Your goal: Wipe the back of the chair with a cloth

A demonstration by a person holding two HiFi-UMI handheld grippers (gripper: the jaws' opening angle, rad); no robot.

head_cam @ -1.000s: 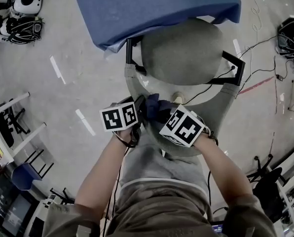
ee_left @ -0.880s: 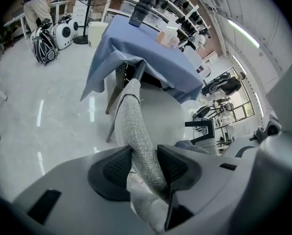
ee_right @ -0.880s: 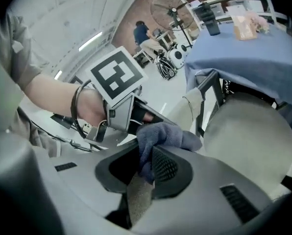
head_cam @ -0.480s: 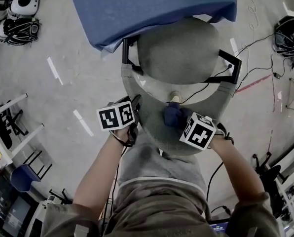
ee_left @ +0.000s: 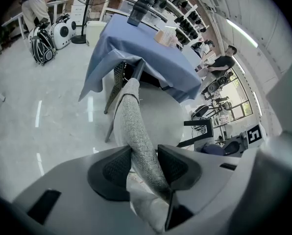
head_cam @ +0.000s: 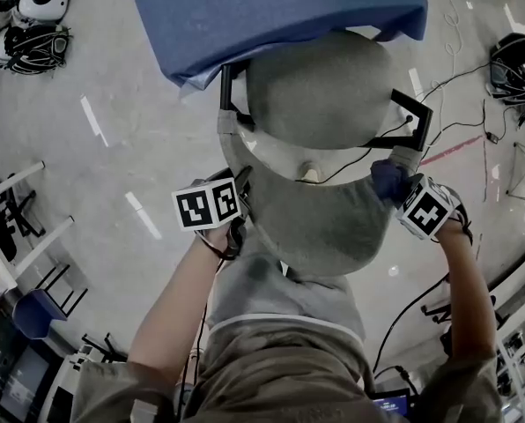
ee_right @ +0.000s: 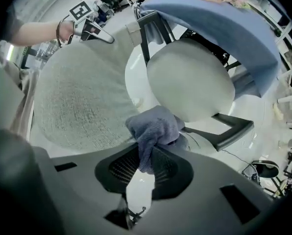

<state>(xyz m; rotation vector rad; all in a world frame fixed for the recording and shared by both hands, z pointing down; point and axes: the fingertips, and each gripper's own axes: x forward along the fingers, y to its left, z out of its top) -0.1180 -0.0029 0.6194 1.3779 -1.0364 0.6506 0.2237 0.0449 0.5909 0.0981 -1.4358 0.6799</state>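
Note:
The grey fabric chair back point(head_cam: 324, 223) curves just below the round seat point(head_cam: 320, 91). My left gripper point(head_cam: 238, 211) is shut on the back's left edge. In the left gripper view its pads clamp the fabric rim point(ee_left: 138, 141) from both sides. My right gripper point(head_cam: 402, 192) is at the back's right end, shut on a bunched blue cloth point(head_cam: 389, 181). In the right gripper view the cloth point(ee_right: 153, 129) sticks out of the jaws near the back's edge point(ee_right: 77, 102), beside the seat point(ee_right: 190, 77). Whether the cloth touches the chair I cannot tell.
A table under a blue cover point(head_cam: 280, 11) stands right behind the chair. Black armrests point(head_cam: 417, 117) flank the seat. Cables point(head_cam: 461, 77) trail over the floor at the right, bags point(head_cam: 29, 47) lie at the far left, and white frames point(head_cam: 16, 210) stand at the left.
My right gripper has swept the cloth to the right along the chair back, from beside the left gripper to the right end. The left gripper has kept its grip and place.

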